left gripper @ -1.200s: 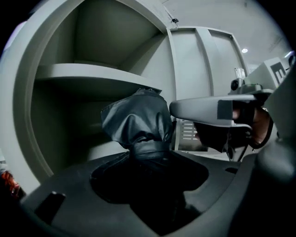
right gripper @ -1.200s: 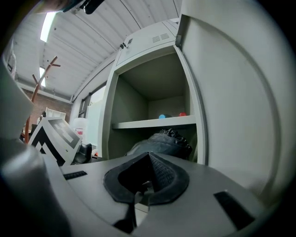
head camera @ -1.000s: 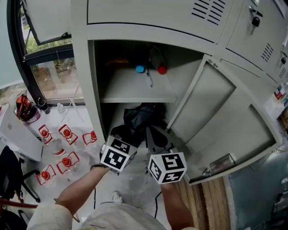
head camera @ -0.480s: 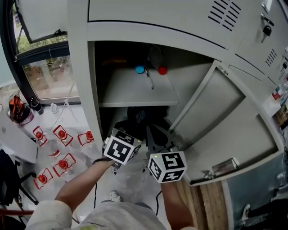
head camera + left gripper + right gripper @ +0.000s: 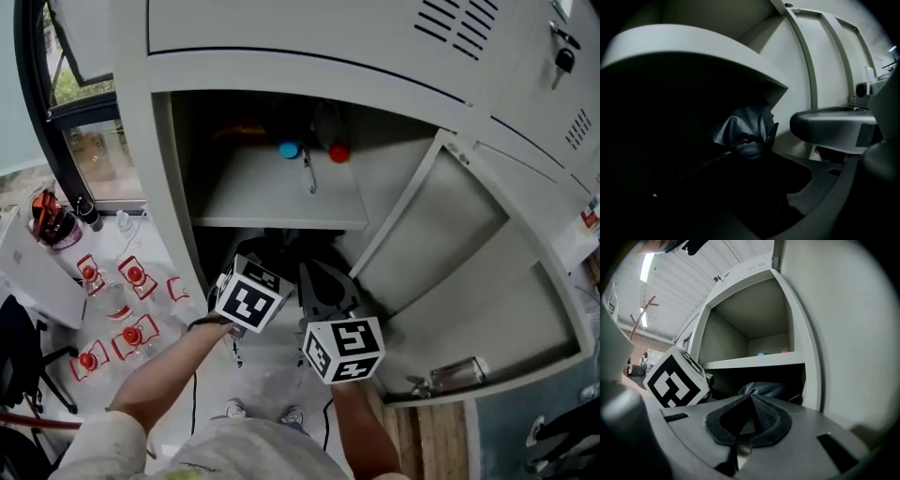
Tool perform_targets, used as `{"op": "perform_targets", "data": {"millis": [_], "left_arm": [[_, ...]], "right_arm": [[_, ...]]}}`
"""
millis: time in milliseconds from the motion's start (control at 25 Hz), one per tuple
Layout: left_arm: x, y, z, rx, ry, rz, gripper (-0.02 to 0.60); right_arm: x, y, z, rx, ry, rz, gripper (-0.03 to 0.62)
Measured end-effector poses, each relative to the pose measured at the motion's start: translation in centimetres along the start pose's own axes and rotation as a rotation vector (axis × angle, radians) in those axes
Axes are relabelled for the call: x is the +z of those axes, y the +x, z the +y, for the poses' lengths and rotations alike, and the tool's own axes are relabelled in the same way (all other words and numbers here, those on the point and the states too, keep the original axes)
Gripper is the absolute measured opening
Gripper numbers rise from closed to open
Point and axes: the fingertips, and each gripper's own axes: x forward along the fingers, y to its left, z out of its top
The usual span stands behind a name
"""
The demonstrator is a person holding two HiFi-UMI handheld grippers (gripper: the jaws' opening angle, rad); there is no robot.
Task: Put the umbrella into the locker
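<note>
Higher than the fingers [image 5: 323, 281] and farther in, a small blue round cap [image 5: 289, 149] and a small red round cap [image 5: 338, 152] are seen side by side, apart, with a thin dark pen-like stick [image 5: 307, 174] between and just before them. Well left of the fingers, white square packs with red round centres [image 5: 134, 274] are scattered over a pale floor [image 5: 272, 370]. Farther left, a dark-framed window [image 5: 42, 112] is seen. Brown wooden floor planks [image 5: 427, 441] are laid below and right of the fingers.
</note>
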Motion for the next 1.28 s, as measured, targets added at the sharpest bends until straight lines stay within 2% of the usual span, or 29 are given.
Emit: {"op": "perform_targets", "data": {"millis": [240,880,1040,1280], "left_arm": [[0.3,1.7,1.4,0.04,0.054,-0.021,0.259],[1.9,3.7,3.7,0.059,0.106,-0.024,0.259],[1.3,3.8,3.9,0.065,0.13,0.018,0.259],[0.8,4.4,4.1,0.067,0.159,0.037,0.259]], "right_arm": [[0.3,0.8,0.1,0.041,0.043,-0.017,0.003],[0.4,0.7,-0.4,0.022,0.063,-0.017,0.003],[0.3,0.5,-0.4,0.02,0.065,-0.013,0.003],[0.2,0.5,-0.2,0.03,0.053,-0.005,0.003]]}}
